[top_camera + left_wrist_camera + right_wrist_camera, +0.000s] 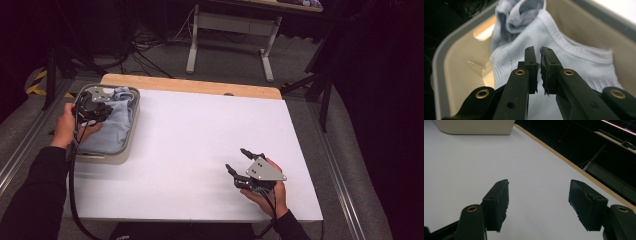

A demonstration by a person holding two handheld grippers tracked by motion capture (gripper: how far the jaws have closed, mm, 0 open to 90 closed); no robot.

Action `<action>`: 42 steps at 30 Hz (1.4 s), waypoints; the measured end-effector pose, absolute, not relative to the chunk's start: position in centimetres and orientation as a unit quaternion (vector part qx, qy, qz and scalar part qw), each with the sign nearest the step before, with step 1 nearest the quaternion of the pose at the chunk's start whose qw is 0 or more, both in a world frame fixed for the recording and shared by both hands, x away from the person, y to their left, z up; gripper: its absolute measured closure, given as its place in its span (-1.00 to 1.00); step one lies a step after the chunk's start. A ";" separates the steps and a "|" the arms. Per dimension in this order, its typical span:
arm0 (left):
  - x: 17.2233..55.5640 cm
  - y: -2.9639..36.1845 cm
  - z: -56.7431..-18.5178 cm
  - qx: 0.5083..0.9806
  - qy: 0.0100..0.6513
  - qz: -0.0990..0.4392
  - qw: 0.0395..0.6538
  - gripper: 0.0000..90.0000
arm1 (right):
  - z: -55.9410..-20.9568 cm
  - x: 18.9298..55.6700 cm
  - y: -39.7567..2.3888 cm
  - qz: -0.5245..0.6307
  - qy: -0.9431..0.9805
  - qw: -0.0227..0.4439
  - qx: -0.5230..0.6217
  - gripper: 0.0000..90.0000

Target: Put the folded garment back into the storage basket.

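Light blue socks [119,120] lie crumpled in a beige bin [131,137] at the table's left. My left gripper [92,109] hangs over the bin, just above the socks. In the left gripper view its jaws [537,50] stand almost together with a thin slit between the pads and nothing in it. A ribbed blue sock [579,60] lies right below them, inside the bin's wall [456,62]. My right gripper [236,159] rests low over the white table near the front right. Its jaws [539,195] are wide apart with nothing between them.
The white tabletop [200,130] has a wooden strip [200,86] along its far edge. The bin's corner [474,127] shows far off in the right gripper view. Beyond the table stand a desk frame [230,30] and cables on the floor.
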State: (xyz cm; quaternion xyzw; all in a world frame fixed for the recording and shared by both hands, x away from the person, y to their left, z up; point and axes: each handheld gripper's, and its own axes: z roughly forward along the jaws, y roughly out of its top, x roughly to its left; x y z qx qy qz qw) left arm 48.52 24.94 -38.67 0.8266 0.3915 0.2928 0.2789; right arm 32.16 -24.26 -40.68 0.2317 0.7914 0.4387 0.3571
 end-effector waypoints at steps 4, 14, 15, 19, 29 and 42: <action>47.9 24.6 -38.0 0.820 0.383 0.306 0.297 0.79 | -40.7 32.2 -24.2 0.439 0.791 0.358 0.232 -0.27; 46.8 24.0 -37.7 0.807 0.374 0.317 0.329 0.50 | -40.7 32.2 -24.3 0.440 0.789 0.359 0.234 -0.29; 46.7 23.9 -37.7 0.806 0.371 0.322 0.330 0.50 | -40.7 32.2 -24.3 0.440 0.789 0.359 0.234 -0.29; 46.1 23.8 -37.6 0.799 0.365 0.327 0.350 0.34 | -40.7 32.2 -24.2 0.440 0.788 0.360 0.236 -0.31; 45.0 23.5 -37.5 0.790 0.352 0.329 0.380 0.04 | -40.7 32.2 -24.2 0.443 0.784 0.364 0.238 -0.35; 43.5 22.2 -37.8 0.775 0.336 0.353 0.402 -0.27 | -40.9 32.3 -24.1 0.442 0.784 0.363 0.240 -0.40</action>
